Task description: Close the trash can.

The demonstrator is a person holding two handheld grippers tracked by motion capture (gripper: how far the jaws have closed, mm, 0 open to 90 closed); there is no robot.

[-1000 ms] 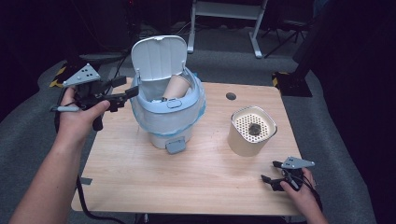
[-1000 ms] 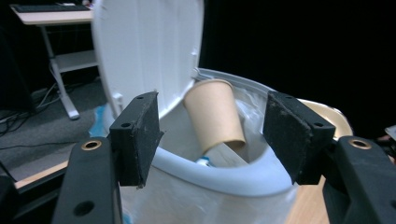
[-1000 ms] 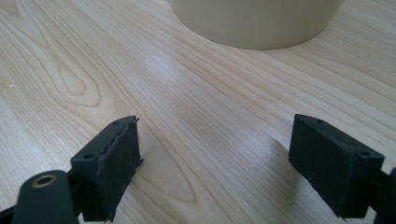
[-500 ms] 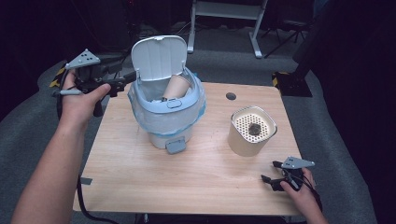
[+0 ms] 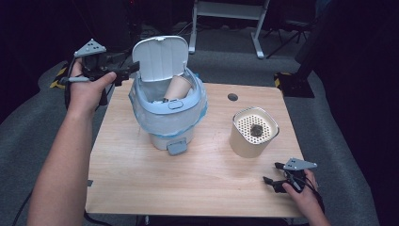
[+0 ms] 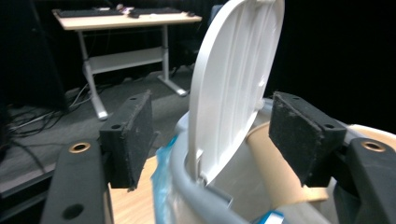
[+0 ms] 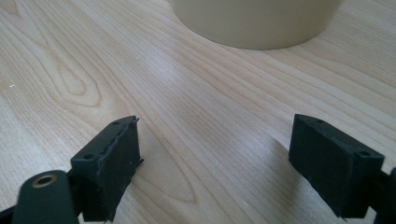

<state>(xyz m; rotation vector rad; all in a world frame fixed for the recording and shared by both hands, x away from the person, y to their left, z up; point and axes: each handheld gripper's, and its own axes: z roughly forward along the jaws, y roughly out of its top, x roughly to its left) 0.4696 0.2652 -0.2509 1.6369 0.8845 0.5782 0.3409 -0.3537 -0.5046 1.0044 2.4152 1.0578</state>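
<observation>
At the upper left of the high view, the left gripper (image 5: 128, 71) had its fingers wide, just opening, beside the raised lid (image 5: 160, 59) of the bin (image 5: 168, 113). The right gripper (image 5: 272, 173), lower right on the bench (image 5: 141, 183), also had wide, empty fingers.

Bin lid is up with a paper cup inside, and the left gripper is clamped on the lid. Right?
Not quite. The left gripper is open, its pads apart on either side of the raised lid; the left gripper view shows this. The paper cup is in the bin.

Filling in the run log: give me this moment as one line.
left tongs: open, beside raised bin lid | right tongs: open, empty, on table | paper cup: inside trash bin
</observation>
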